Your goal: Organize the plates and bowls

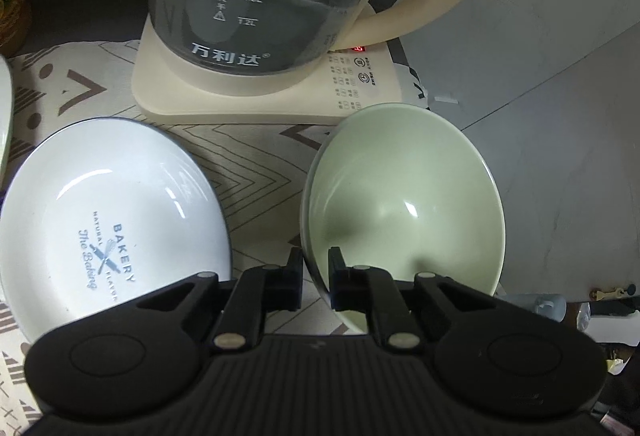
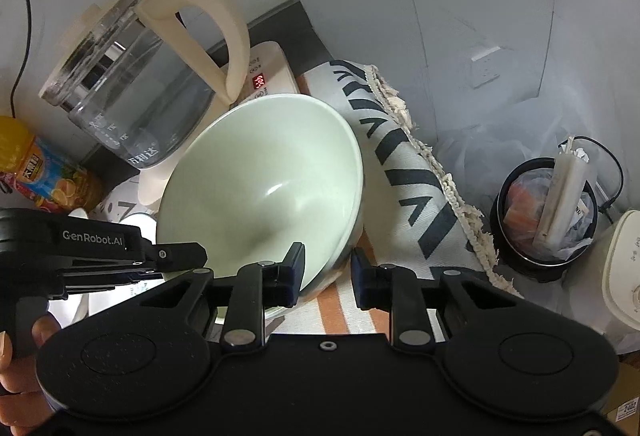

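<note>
Left claw (image 1: pixel 315 278) gripping green bowl (image 1: pixel 404 204) rim, white plate (image 1: pixel 108 212) alongside

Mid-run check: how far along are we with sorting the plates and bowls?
Early. Nothing looks stacked yet. In hand: the left gripper pinches the rim of the pale green ceramic bowl, while the right gripper straddles its opposite rim, jaws apart. Left: the white "Bakery" printed dish sits alone on the patterned cloth.

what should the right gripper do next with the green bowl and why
Probably close the right gripper: its fingers already stand either side of the green bowl rim, still apart, while the left gripper appears clamped on the opposite rim. Then both can lift it.
</note>
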`<state>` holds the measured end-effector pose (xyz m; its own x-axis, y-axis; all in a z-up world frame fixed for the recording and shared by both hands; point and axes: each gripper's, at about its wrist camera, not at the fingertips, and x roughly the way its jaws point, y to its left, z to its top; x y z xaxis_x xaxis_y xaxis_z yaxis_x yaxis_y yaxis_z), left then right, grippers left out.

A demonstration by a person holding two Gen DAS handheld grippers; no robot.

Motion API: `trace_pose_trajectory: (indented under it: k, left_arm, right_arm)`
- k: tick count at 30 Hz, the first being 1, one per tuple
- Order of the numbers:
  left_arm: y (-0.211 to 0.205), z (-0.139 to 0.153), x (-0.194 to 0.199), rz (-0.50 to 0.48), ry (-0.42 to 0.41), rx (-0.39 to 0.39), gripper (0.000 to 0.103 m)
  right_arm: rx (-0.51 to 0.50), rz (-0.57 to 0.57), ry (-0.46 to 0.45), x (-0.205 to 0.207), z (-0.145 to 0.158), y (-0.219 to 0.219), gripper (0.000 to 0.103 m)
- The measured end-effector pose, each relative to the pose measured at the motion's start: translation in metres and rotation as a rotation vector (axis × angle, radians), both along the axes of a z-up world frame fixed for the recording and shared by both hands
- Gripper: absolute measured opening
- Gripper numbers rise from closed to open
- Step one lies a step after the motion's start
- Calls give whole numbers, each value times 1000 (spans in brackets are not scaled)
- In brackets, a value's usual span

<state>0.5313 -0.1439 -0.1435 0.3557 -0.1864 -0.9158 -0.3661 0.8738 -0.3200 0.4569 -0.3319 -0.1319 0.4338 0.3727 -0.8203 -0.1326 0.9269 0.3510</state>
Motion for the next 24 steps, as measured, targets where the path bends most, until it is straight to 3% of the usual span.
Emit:
trace_pose_trajectory:
  k: [24]
  left_arm:
    - [19,81,-63,-71,-153,-42,12]
  right_arm:
    - [15,-84,-166,-72,78,12,24]
